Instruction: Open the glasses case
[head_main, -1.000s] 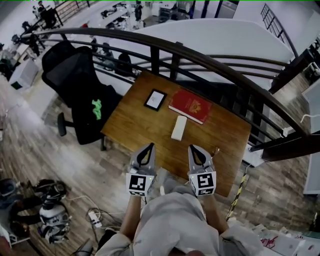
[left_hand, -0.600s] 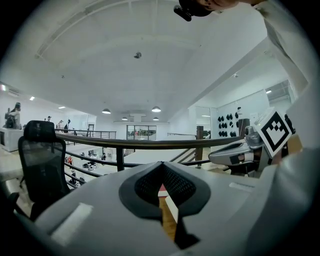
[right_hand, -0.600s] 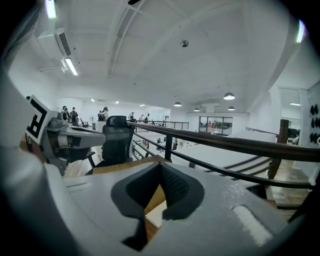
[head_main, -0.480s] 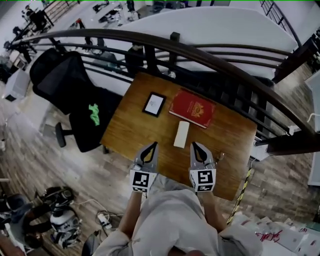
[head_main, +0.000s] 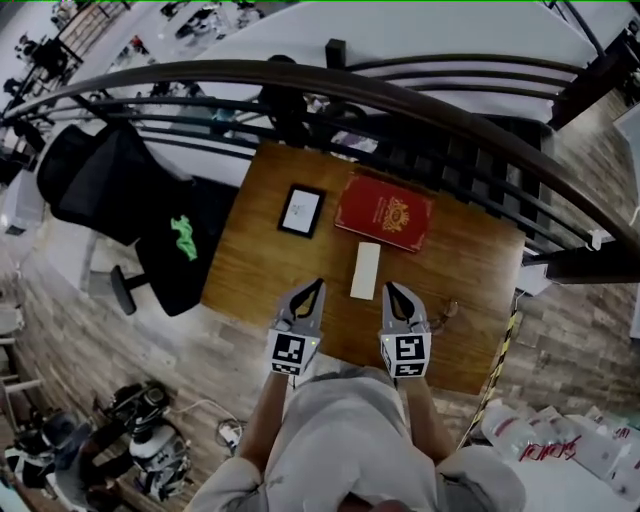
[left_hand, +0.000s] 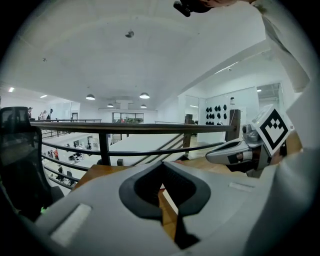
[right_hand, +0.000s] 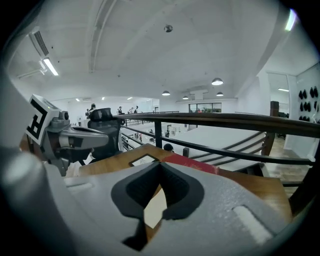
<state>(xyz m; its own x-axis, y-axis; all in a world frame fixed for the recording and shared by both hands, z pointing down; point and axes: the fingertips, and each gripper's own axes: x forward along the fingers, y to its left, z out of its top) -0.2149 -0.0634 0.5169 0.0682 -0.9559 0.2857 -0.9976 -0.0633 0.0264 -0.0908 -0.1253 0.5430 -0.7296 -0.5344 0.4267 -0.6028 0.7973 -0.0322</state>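
— Both grippers have come closer to the glasses case (head_main: 365, 271) since a second ago. The left gripper (head_main: 317, 285) is now just left of its near end, the right gripper (head_main: 390, 288) just right of it.
— Holding anything?
— No. Each pair of jaws is pressed together tip to tip with nothing between, and neither touches the case.
— And the case itself?
— Lying closed on the table (head_main: 250, 270), a red book (head_main: 384, 211) just beyond its far end, a small frame (head_main: 301, 210) beyond it to the left.

No legible text; gold print on red book (head_main: 384, 211) unreadable
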